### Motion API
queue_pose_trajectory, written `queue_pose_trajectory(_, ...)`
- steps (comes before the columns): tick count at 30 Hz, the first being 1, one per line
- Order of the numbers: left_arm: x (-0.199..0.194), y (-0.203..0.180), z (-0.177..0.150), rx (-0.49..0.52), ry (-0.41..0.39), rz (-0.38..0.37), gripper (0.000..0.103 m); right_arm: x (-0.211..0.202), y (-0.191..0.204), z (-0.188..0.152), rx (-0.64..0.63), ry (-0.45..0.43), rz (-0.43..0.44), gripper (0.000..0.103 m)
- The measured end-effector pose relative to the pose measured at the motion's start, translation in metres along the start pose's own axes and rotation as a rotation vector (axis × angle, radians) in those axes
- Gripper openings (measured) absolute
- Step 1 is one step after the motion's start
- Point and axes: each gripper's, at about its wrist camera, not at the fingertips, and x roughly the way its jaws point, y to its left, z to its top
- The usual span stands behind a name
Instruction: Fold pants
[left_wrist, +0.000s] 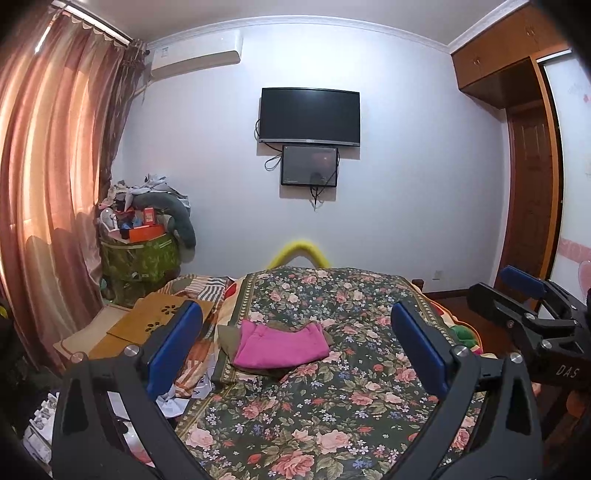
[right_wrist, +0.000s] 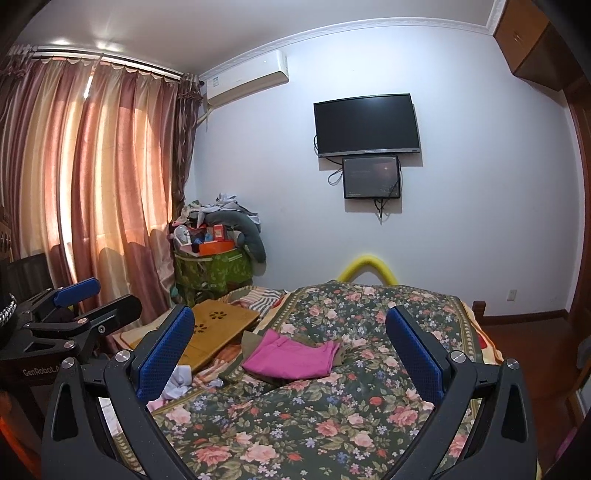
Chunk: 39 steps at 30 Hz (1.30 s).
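Pants (left_wrist: 280, 345) lie folded near the bed's (left_wrist: 332, 417) far left edge, atop an olive garment. We hold both grippers, left (left_wrist: 295, 350) and right (right_wrist: 291, 354), spread wide and empty; reaching again could drag the fold loose.

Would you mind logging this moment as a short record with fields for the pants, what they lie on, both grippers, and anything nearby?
pants: pink pants, folded into a compact stack, lying flat
under them: olive-brown cloth showing at the edges
surface: floral bedspread
left gripper: open, empty, raised back from the pants
right gripper: open, empty, also clear of the pants
nearby: wooden lap desk on the bed, to the left of the pants
background: television on the wall
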Motion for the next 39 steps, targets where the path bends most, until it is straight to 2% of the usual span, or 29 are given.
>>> queue_pose_trajectory(39, 0.014, 0.003, 0.001, -0.003, 0.037, -0.061, 0.103, 0.001, -0.009, 0.002, 0.02, 0.001, -0.024, 0.103)
